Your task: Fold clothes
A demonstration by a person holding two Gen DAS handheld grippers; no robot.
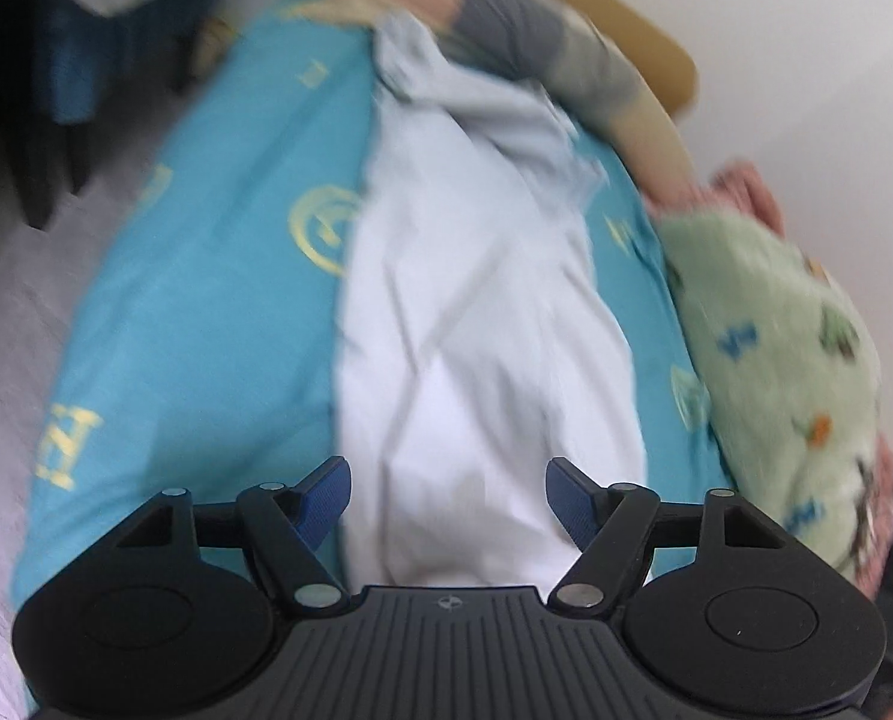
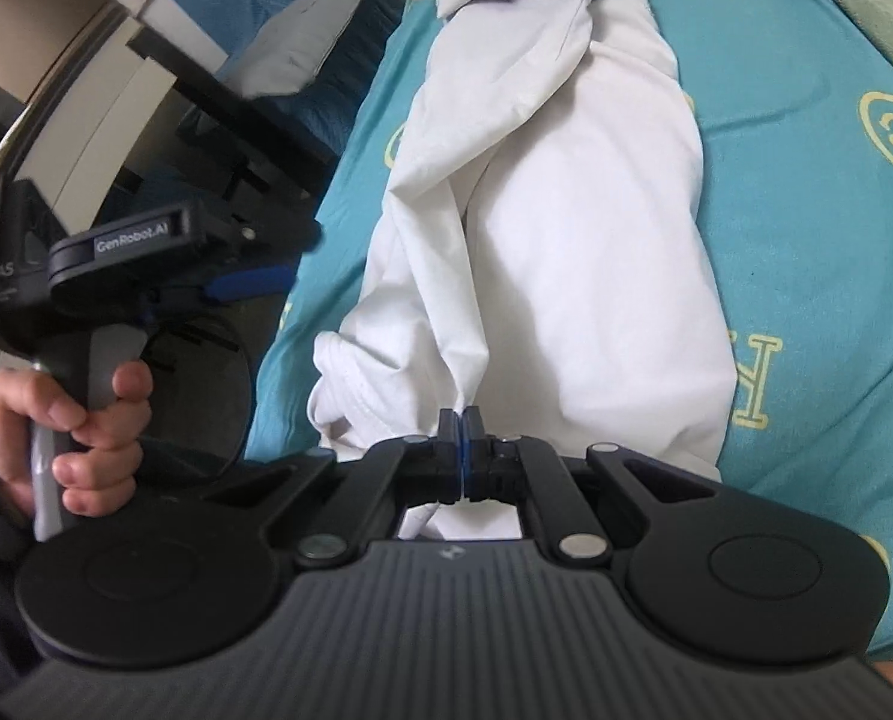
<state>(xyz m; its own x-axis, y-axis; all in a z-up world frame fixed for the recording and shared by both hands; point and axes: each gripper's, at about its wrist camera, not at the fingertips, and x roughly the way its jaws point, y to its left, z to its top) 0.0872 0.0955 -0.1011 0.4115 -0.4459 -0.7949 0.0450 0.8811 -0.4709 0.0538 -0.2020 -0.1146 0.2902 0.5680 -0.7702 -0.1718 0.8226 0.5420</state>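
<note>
A white garment (image 1: pixel 482 312) lies stretched lengthwise on a teal bedsheet (image 1: pixel 206 276), wrinkled and bunched at its far end. My left gripper (image 1: pixel 448 495) hovers open over the garment's near end, nothing between its blue pads. In the right wrist view the same white garment (image 2: pixel 572 228) runs away from me, and my right gripper (image 2: pixel 462 435) is shut on a pinched fold at its near edge. The left gripper (image 2: pixel 248 288) shows at the left of that view, held by a hand (image 2: pixel 86 426), off the bed's side.
A green patterned blanket (image 1: pixel 770 360) lies on the bed's right side against a white wall. More bedding and a yellow headboard (image 1: pixel 638 30) sit at the far end. A pillow (image 2: pixel 308 36) and dark furniture (image 2: pixel 224 120) stand beside the bed's left side.
</note>
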